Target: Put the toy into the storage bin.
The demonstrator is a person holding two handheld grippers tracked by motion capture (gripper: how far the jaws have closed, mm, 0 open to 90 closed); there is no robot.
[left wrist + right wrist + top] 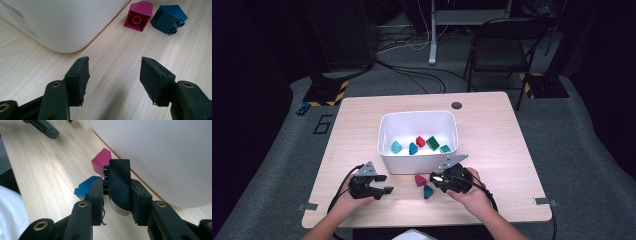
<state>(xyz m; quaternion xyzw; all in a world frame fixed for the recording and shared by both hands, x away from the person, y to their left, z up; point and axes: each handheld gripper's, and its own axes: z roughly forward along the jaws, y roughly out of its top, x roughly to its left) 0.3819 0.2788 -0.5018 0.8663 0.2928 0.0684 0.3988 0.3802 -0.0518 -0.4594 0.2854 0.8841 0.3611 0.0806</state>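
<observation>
Right gripper view: right gripper (pixel 117 200) clamped on black block (pixel 120 187), pinched btwn pads.

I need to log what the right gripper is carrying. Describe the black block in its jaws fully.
The black plastic block with a curved side is shut between the two pads of the right gripper. It looks smooth and slightly glossy, with a paler rounded underside and studs at its left edge. It stands on end above the wooden table. Only the pads visibly touch it.
</observation>
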